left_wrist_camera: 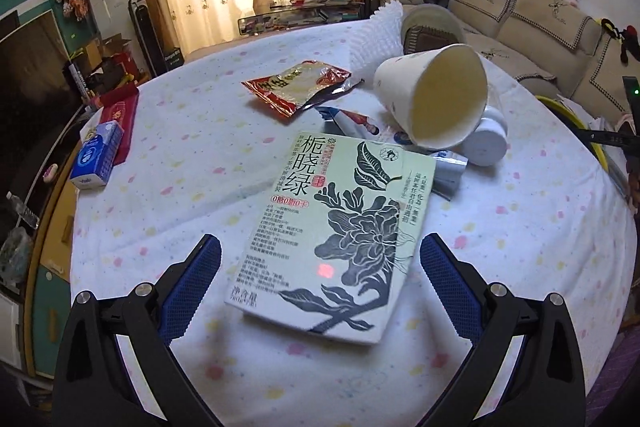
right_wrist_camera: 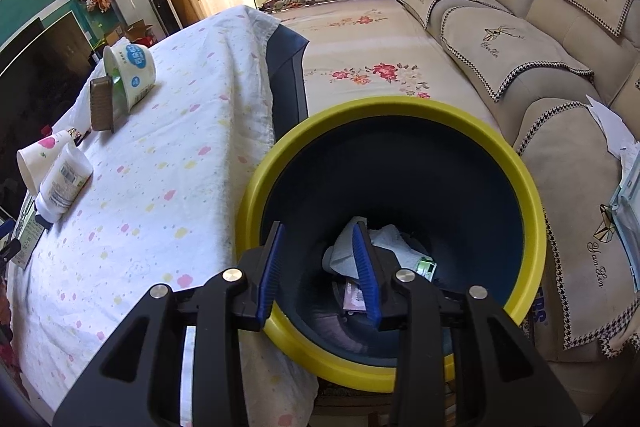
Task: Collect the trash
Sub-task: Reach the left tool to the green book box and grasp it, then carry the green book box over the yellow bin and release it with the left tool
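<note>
In the left wrist view my left gripper (left_wrist_camera: 320, 259) is open and empty, its fingers either side of the near end of a pale green book (left_wrist_camera: 336, 227) on the table. Beyond lie a tipped paper cup (left_wrist_camera: 436, 99), a red snack wrapper (left_wrist_camera: 298, 87), a white tube (left_wrist_camera: 486, 145) and a foil wrapper (left_wrist_camera: 352, 119). In the right wrist view my right gripper (right_wrist_camera: 320, 259) is open and empty over the near rim of a yellow-rimmed dark bin (right_wrist_camera: 400, 227). White tissue (right_wrist_camera: 384, 243) and packets lie in the bin's bottom.
A blue tissue pack (left_wrist_camera: 98, 155) and a red box (left_wrist_camera: 120, 115) sit at the table's left. White foam netting (left_wrist_camera: 376, 35) lies at the back. In the right wrist view a yogurt tub (right_wrist_camera: 132, 71), brown block (right_wrist_camera: 100, 107), cup (right_wrist_camera: 40, 155) and tube (right_wrist_camera: 64, 187) sit on the tablecloth (right_wrist_camera: 160, 187). A sofa (right_wrist_camera: 520, 59) stands right.
</note>
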Tool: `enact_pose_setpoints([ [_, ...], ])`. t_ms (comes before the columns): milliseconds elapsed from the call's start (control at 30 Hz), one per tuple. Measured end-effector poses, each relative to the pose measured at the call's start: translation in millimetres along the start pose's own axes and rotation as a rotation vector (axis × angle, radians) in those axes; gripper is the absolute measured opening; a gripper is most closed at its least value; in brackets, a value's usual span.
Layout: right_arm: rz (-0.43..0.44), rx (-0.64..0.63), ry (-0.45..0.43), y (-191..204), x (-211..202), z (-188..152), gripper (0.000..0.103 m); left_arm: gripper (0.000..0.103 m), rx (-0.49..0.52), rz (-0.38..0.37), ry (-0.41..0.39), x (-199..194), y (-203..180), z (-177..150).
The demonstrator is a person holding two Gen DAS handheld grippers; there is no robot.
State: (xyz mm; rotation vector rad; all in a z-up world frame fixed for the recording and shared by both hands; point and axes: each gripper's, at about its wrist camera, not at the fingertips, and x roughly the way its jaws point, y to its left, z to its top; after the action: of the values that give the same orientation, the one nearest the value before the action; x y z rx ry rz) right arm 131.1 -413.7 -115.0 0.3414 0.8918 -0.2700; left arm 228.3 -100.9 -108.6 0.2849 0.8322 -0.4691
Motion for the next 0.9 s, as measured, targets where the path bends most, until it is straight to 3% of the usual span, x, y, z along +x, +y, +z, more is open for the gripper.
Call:
enact_pose_setpoints([
  [167, 0.003, -0.004, 0.009, 2, 3, 0, 0.036, 0.098, 0.021, -0.061, 0.042, 16, 5, 5],
  [367, 0.014, -0.017, 0.020, 7, 7, 0, 0.036, 0.097, 0.058, -0.055, 0.077, 33, -1, 9],
  [433, 0.015, -0.019, 0.021, 7, 7, 0, 0.036, 0.090, 0.050, -0.065, 0.077, 35, 0, 9],
  [500, 0.015, -0.019, 0.021, 7, 7, 0, 0.036, 0.075, 0.030, -0.064, 0.067, 34, 4, 10],
  [533, 0.016, -0.019, 0.022, 7, 7, 0, 0.036, 0.073, 0.016, -0.074, 0.065, 34, 7, 11],
  [900, 0.025, -0.018, 0.007, 6, 0, -1, 0.036, 0.071, 0.040, 0.010, -0.015, -19, -20, 4],
])
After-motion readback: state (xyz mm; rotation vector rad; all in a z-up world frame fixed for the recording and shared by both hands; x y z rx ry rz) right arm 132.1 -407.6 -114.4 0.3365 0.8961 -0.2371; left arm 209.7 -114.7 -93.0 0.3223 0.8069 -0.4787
